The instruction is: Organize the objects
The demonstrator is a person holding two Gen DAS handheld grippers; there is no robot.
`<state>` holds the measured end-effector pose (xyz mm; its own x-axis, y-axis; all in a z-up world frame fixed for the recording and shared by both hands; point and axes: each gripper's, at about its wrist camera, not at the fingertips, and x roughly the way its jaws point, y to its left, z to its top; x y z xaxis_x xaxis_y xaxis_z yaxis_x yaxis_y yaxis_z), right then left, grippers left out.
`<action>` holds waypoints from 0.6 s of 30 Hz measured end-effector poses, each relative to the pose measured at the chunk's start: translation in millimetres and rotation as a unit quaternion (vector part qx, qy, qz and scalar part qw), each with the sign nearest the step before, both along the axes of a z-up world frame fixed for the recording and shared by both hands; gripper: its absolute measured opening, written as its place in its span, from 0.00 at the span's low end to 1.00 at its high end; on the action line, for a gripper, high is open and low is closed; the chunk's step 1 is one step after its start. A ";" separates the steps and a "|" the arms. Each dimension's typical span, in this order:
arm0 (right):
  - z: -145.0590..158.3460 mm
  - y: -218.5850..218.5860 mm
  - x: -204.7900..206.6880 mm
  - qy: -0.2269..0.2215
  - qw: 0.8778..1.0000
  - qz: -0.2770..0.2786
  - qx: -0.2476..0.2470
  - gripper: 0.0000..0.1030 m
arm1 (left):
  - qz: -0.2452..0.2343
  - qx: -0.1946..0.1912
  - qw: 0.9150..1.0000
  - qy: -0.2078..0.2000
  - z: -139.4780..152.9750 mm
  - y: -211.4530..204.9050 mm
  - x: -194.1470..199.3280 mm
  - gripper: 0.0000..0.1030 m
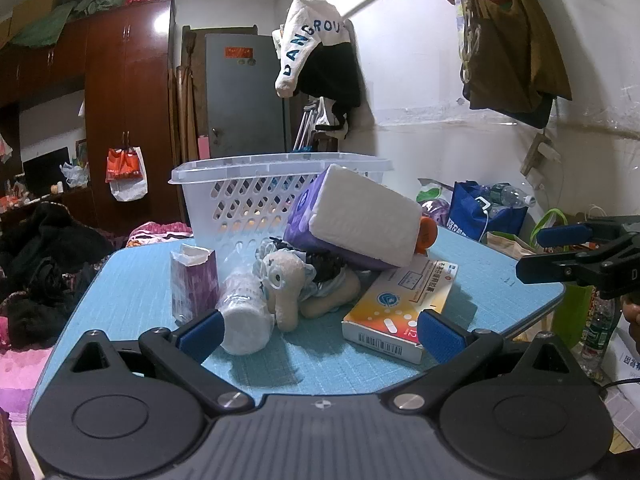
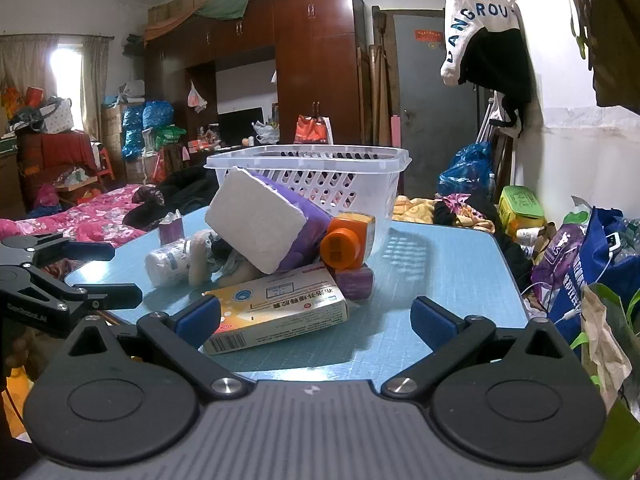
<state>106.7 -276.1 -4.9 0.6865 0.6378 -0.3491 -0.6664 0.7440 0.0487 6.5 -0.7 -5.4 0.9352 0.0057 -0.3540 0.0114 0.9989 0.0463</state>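
Observation:
A pile lies on the blue table [image 1: 320,360] in front of a white perforated basket [image 1: 256,192] [image 2: 344,176]. It holds a purple tissue pack [image 1: 360,220] [image 2: 260,220], a beige plush toy [image 1: 284,288], a white bottle on its side [image 1: 244,320] [image 2: 168,260], a small purple tissue packet [image 1: 192,284], an orange-capped bottle [image 2: 344,246] and an orange-white medicine box [image 1: 400,312] [image 2: 276,308]. My left gripper [image 1: 320,332] is open at the near edge, nothing between its fingers. My right gripper [image 2: 316,320] is open too, its left finger beside the medicine box.
A dark wooden wardrobe [image 2: 312,64] and grey door [image 2: 436,100] stand behind. A bed with pink bedding [image 2: 92,216] lies left of the table. Bags and a blue tote [image 2: 592,264] crowd the right side. Clothes hang on the wall [image 1: 320,56].

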 end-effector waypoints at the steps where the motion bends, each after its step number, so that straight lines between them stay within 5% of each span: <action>1: 0.0 0.0 -0.2 0.000 1.000 0.000 0.000 1.00 | 0.000 -0.001 1.000 0.001 0.1 0.6 0.1 1.00; 18: 1.2 -1.5 0.6 0.001 1.000 -0.001 -0.003 1.00 | 0.006 -0.002 1.000 0.002 -0.6 2.8 1.7 1.00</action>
<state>107.3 -277.6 -3.7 0.6871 0.6344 -0.3541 -0.6651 0.7454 0.0448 8.2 2.1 -6.0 0.9340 0.0156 -0.3570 -0.0007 0.9991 0.0420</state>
